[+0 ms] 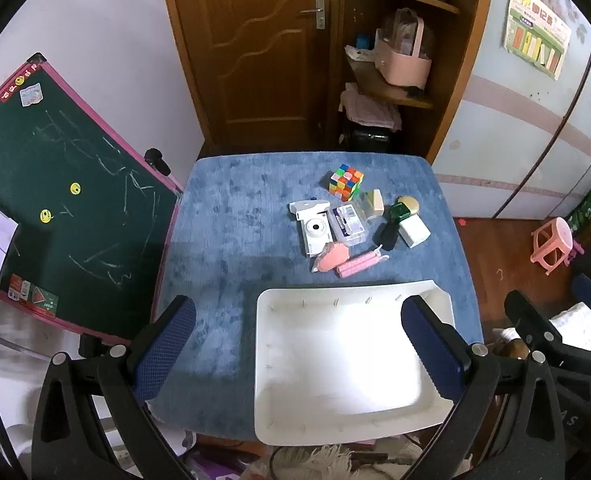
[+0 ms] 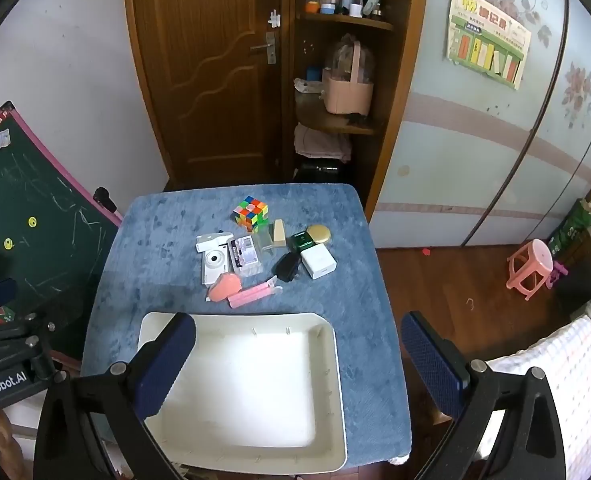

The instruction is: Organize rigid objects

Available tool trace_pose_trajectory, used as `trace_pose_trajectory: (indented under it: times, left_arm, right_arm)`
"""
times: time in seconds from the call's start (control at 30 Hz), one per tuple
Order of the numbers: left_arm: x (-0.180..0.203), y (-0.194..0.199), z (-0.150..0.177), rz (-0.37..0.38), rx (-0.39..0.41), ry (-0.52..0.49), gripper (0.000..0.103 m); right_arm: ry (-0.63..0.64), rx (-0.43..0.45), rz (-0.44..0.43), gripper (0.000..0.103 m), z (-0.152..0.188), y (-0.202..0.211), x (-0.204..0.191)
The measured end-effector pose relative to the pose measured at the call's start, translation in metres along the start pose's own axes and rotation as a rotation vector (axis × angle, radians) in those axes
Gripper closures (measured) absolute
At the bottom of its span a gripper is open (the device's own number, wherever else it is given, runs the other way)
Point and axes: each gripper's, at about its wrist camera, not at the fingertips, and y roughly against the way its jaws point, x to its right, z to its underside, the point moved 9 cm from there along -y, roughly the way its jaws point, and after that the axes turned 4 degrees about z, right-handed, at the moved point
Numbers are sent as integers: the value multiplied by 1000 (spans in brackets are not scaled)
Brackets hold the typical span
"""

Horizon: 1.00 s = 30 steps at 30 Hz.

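Note:
A white tray (image 1: 263, 360) lies empty at the near edge of the blue table (image 1: 223, 216); it also shows in the right wrist view (image 2: 335, 380). Beyond it is a cluster of small things: a colour cube (image 1: 346, 182) (image 2: 250, 212), a white camera (image 1: 313, 230) (image 2: 214, 262), a clear labelled box (image 1: 348, 224), a white block (image 1: 414, 231) (image 2: 318, 263), a black charger (image 2: 288, 267), a green box (image 2: 301, 240), a pink case (image 1: 331, 258) and a pink tube (image 2: 251, 295). My left gripper (image 1: 299, 316) and right gripper (image 2: 299, 332) hover open and empty above the tray.
A green chalkboard (image 1: 63, 200) leans at the table's left side. A wooden door (image 1: 255, 48) and shelves (image 1: 399, 60) stand behind the table. A pink stool (image 2: 529, 266) stands on the wood floor to the right, and a towel-covered chair (image 2: 555, 380) is near right.

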Motion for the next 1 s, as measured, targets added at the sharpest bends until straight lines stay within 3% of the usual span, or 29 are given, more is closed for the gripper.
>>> trace_pose_trajectory:
  times: [1.0]
  left_arm:
    - [1, 3, 2, -5, 9, -2, 1]
  right_arm:
    - [-10, -16, 3, 0, 4, -3, -4]
